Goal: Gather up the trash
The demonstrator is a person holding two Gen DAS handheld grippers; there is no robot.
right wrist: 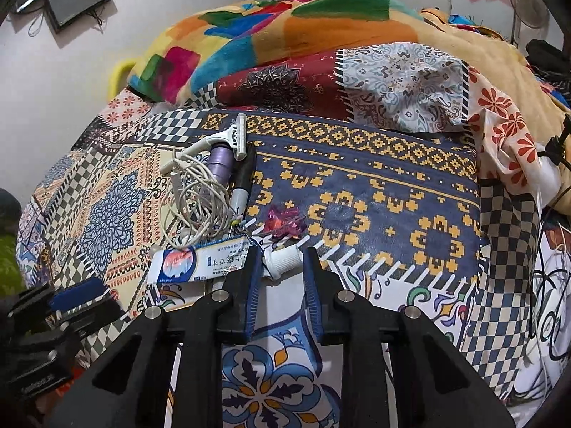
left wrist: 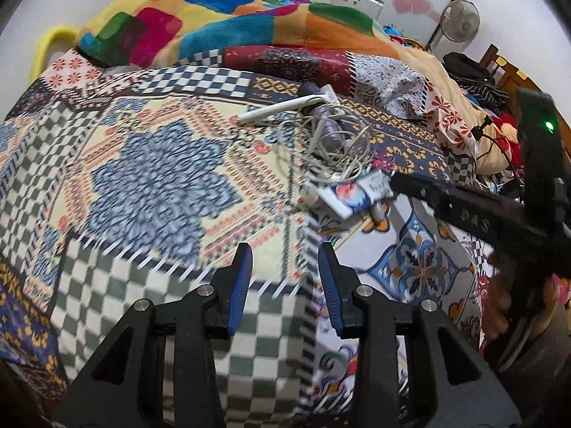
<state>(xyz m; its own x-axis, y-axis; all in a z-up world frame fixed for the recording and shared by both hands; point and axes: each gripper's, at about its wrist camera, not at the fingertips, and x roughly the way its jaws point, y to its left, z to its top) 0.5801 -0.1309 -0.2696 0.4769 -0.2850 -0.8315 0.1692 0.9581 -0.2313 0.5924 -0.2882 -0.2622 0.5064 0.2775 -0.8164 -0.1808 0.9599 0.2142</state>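
A pile of trash lies on the patchwork bedspread (right wrist: 374, 164): a white toothpaste tube (right wrist: 200, 260) with its cap (right wrist: 282, 260), a tangled white cable (right wrist: 200, 196), a white razor (right wrist: 228, 139), a purple cylinder (right wrist: 219, 164), a black marker (right wrist: 242, 182) and a pink foil wrapper (right wrist: 283, 223). My right gripper (right wrist: 280, 260) is open, its fingers on either side of the tube's cap end. My left gripper (left wrist: 285, 260) is open and empty over the bedspread, left of and nearer than the pile. The tube (left wrist: 357, 192) and cable (left wrist: 332, 149) also show in the left wrist view.
A bright multicoloured blanket (right wrist: 285, 32) is heaped at the back of the bed. A fan (left wrist: 458, 21) stands at the back right. Clothes and black cables (left wrist: 496, 142) lie at the right. A yellow handle (left wrist: 46, 46) shows at the back left.
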